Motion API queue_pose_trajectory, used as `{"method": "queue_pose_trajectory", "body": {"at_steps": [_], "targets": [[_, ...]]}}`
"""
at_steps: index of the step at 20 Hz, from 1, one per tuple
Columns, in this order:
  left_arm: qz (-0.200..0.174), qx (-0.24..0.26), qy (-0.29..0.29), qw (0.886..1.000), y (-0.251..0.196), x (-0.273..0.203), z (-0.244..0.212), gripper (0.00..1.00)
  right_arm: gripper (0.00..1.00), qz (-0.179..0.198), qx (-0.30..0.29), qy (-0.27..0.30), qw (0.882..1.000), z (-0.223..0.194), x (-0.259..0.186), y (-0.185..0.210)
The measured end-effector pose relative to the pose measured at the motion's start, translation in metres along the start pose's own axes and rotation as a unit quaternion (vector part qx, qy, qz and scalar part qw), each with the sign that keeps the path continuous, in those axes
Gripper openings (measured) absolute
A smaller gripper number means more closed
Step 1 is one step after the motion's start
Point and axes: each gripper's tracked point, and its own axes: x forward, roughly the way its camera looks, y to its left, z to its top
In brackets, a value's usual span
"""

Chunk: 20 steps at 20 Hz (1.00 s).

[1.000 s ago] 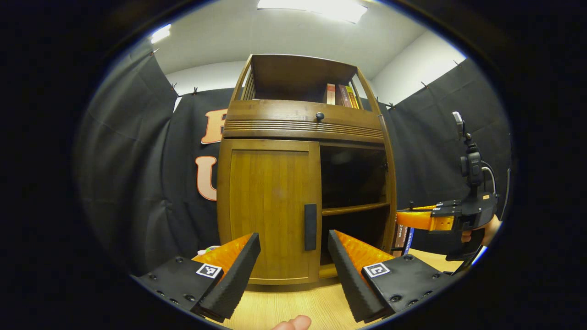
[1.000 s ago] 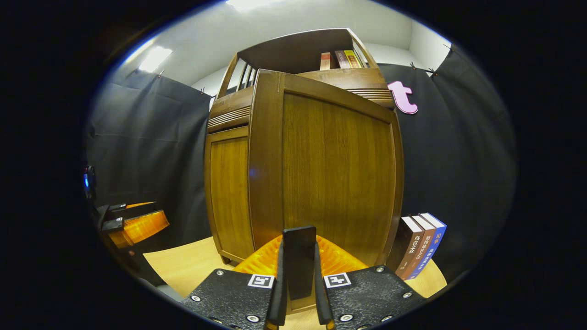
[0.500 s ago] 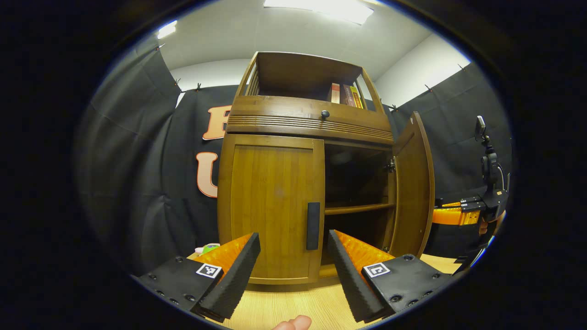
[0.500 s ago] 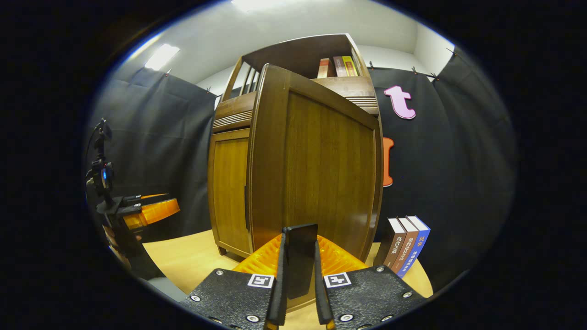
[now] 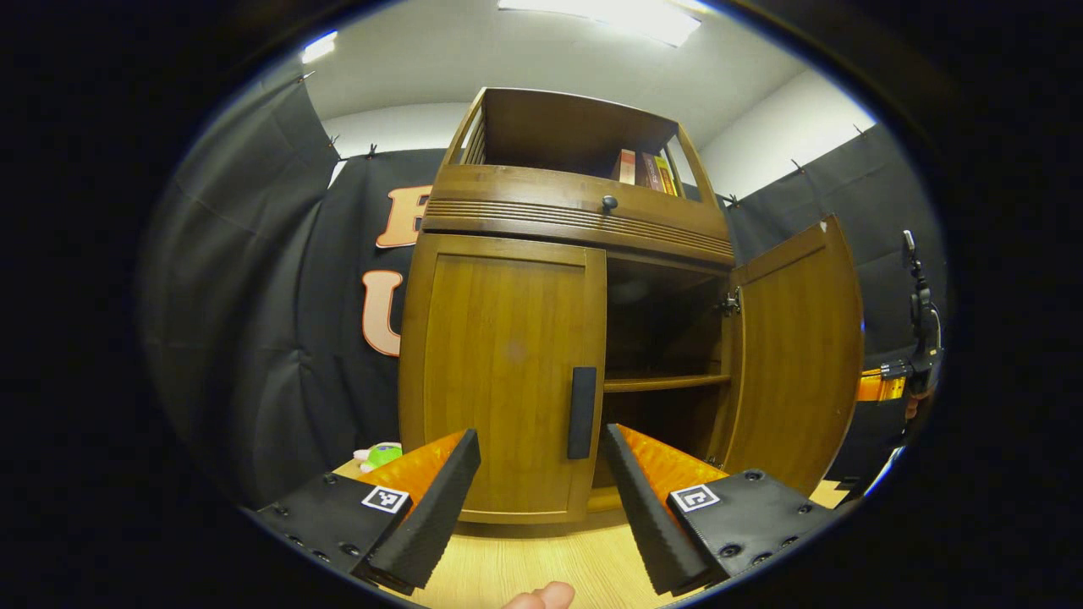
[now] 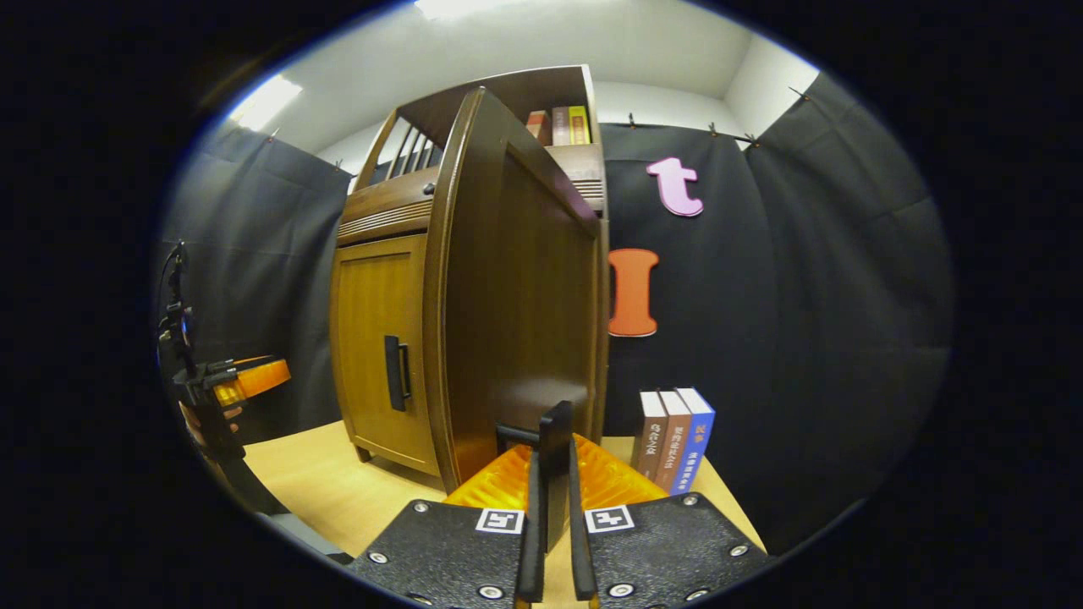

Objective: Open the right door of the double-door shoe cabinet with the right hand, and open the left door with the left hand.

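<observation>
The wooden shoe cabinet stands on a light table. Its left door is closed, with a dark vertical handle at its inner edge. My left gripper is open just in front of that handle, not touching it. The right door stands swung wide open. In the right gripper view I see this door nearly edge-on, and my right gripper is shut on its dark handle. The left door's handle and the left gripper appear off to the left there.
Inside the open half is a dark space with one shelf. Books sit in the top shelf, above a drawer knob. Three books stand on the table right of the cabinet. A green toy lies at its left.
The right door has swung much further open, pulled by my right gripper, which stays shut on its handle. My left gripper stays open before the left door's handle.
</observation>
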Motion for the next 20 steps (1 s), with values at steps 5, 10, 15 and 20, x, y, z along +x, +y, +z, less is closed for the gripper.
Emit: {"method": "queue_pose_trajectory", "body": {"at_steps": [5, 10, 15, 20], "targets": [[0.000, 0.004, -0.004, 1.000, 0.000, -0.005, 0.005, 0.94, 0.14, -0.021, -0.017, -0.004, 1.000, 0.002, -0.004, -0.036], [0.006, 0.013, -0.009, 1.000, 0.004, -0.007, 0.008, 0.95, 0.04, -0.001, 0.003, -0.012, 1.000, 0.001, -0.002, -0.057], [0.005, 0.011, -0.006, 1.000, 0.004, -0.006, 0.007, 0.97, 0.04, 0.034, 0.024, -0.023, 0.999, 0.000, 0.001, -0.080], [0.006, 0.009, -0.005, 1.000, 0.006, -0.006, 0.005, 0.97, 0.17, 0.043, 0.009, -0.021, 0.999, -0.006, -0.005, -0.078]]}}
